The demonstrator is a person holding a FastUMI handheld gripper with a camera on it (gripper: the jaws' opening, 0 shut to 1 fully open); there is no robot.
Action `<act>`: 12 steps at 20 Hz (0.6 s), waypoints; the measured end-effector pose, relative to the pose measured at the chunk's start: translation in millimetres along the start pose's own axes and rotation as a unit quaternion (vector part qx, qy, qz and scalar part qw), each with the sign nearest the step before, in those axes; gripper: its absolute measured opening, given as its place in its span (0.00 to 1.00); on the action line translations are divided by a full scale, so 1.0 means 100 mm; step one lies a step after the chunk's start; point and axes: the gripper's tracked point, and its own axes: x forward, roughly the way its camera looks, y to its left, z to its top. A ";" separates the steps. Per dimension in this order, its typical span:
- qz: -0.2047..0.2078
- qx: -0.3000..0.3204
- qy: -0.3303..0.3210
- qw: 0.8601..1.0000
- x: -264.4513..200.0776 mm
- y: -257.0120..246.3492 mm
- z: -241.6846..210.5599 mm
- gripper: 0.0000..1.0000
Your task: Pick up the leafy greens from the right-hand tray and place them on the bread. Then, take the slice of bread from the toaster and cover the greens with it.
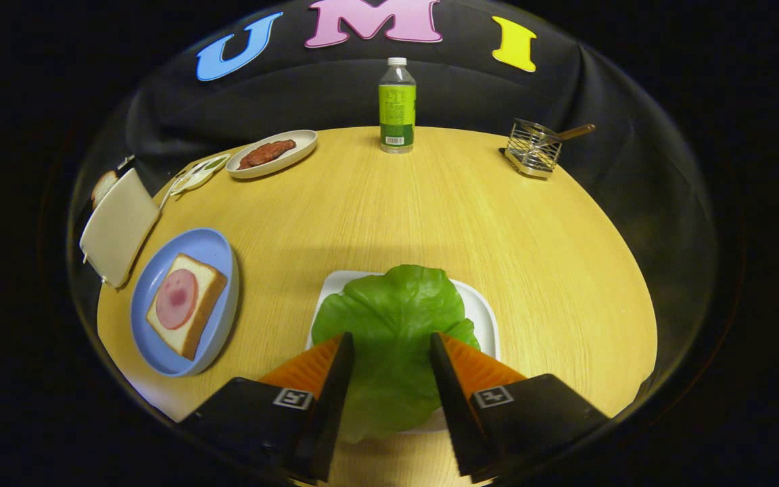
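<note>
One crinkled, glossy green leaf (393,318) draped a white square tray (481,308) at the pale wooden table's (430,210) near edge. Both ridged orange fingers (308,368) of the gripper (391,345) stood well apart, straddling the leaf, whether touching I couldn't tell. Bread (183,304) lay on a blue plate (217,247) leftward.

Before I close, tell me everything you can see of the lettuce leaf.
The lettuce leaf is one broad, bright green piece with a glossy, plastic-looking surface and ruffled edges. It lies flat on the white tray, overhanging its near edge. The gripper is open, its fingers straddling the leaf's near half; whether they touch it is unclear.
</note>
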 end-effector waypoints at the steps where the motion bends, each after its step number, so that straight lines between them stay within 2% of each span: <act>1: 0.002 -0.004 0.007 1.000 0.01 0.01 -0.01 0.55; 2: 0.006 -0.005 0.010 1.000 0.02 0.01 0.00 0.55; 4: 0.007 0.011 0.015 1.000 0.02 0.02 0.01 0.22; 6: 0.019 0.014 0.020 1.000 0.02 0.01 0.00 0.22; 7: 0.036 0.024 0.029 0.999 0.00 0.07 0.00 0.07; 9: 0.063 0.042 0.042 0.996 -0.01 0.09 0.01 0.06; 12: 0.078 0.060 0.046 0.994 -0.12 0.10 0.06 0.06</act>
